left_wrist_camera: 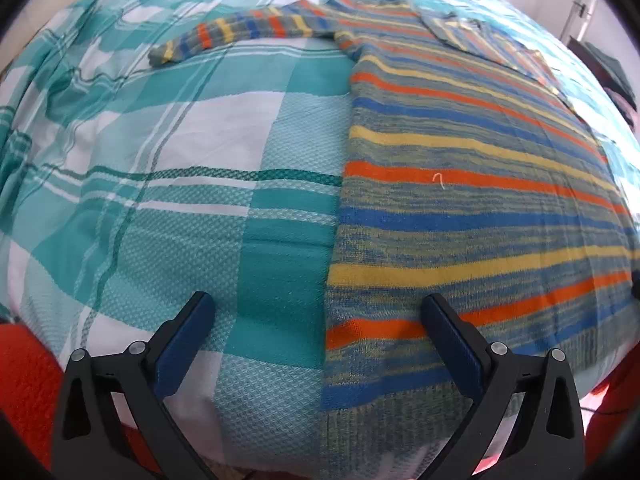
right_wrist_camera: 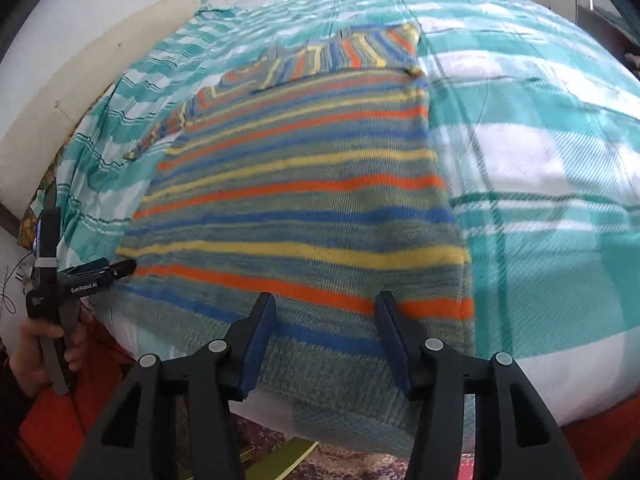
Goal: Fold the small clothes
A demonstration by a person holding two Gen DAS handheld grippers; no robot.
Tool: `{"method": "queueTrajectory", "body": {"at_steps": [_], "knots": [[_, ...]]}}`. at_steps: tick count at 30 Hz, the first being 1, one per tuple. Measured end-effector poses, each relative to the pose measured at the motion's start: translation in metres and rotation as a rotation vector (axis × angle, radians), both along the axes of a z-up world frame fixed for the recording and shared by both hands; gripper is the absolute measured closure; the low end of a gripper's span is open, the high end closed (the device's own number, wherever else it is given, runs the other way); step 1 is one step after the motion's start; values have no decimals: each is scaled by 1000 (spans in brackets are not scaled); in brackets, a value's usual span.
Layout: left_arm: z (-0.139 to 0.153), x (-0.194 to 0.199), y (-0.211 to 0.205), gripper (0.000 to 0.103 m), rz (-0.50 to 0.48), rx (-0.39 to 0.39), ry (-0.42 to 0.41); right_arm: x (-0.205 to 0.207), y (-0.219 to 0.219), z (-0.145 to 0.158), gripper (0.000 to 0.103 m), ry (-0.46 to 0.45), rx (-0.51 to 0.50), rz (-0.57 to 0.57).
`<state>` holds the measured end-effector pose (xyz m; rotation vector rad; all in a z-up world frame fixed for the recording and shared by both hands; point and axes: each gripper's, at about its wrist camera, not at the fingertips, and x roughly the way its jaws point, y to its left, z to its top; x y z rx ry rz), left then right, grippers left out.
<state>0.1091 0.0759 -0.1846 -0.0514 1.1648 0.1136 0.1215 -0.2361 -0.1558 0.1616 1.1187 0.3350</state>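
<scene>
Striped sweater (left_wrist_camera: 460,184) flat on bed — left gripper (left_wrist_camera: 318,308) | right gripper (right_wrist_camera: 326,304) both spread wide at hem

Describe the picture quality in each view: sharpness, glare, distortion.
Left wrist view: sharp, the sweater knit and the bedspread weave crisp; window glare blows out the top right; fisheye bulges the bed. Right wrist view: motion-blurred across the sweater and bedspread, only the right gripper crisp; same bulge.

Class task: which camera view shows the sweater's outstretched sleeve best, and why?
The left wrist view: the sleeve lies full length, sharp, across the checked bedspread. In the right wrist view, the sleeve is a foreshortened, blurred strip beside the sweater body.
</scene>
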Motion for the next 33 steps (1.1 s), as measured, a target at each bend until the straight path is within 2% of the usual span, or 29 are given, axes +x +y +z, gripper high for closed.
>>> {"method": "queueTrajectory", "body": {"at_steps": [2, 5, 6, 8, 10, 13, 15, 17, 20, 22, 24, 25, 26, 28, 29, 30, 33], "knots": [[0, 1, 1, 0, -6, -7, 11, 0, -2, 0, 49, -2, -4, 8], [11, 6, 6, 2, -9, -20, 72, -1, -3, -1, 44, -3, 2, 10], [19, 6, 10, 2, 6, -48, 58, -2, -4, -1, 44, -4, 2, 10], [44, 11, 34, 2, 43, -198, -29, -2, -3, 0, 43, -5, 1, 12], [64, 29, 68, 2, 96, -308, -93, -2, -2, -1, 43, -5, 4, 11], [82, 75, 145, 2, 256, -435, -158, -1, -3, -2, 41, 2, 11, 10], [74, 108, 203, 2, 376, -541, -176, 0, -2, -2, 41, 6, 10, 11], [53, 136, 244, 4, 474, -559, -134, 2, 0, -3, 39, 9, 7, 12], [16, 172, 279, 30, 572, -508, -66, 3, 4, -5, 35, 12, -11, 23], [-3, 187, 283, 34, 589, -480, -30, 3, 8, -6, 32, 10, -27, 34], [-11, 195, 285, 41, 612, -462, -58, 2, 13, -7, 29, 8, -48, 49], [-10, 196, 286, 52, 616, -472, -102, 3, 15, -7, 27, 8, -58, 58], [-6, 196, 287, 101, 599, -520, -160, 3, 18, -8, 26, 8, -69, 66], [5, 193, 293, 101, 568, -606, -253, 3, 22, -10, 21, 9, -82, 81], [12, 188, 296, 101, 559, -600, -303, 3, 23, -11, 21, 7, -89, 87], [13, 184, 302, 100, 558, -580, -302, 2, 24, -11, 20, 4, -97, 94], [-9, 179, 312, 97, 586, -542, -176, 1, 23, -10, 20, 0, -91, 95]]}}
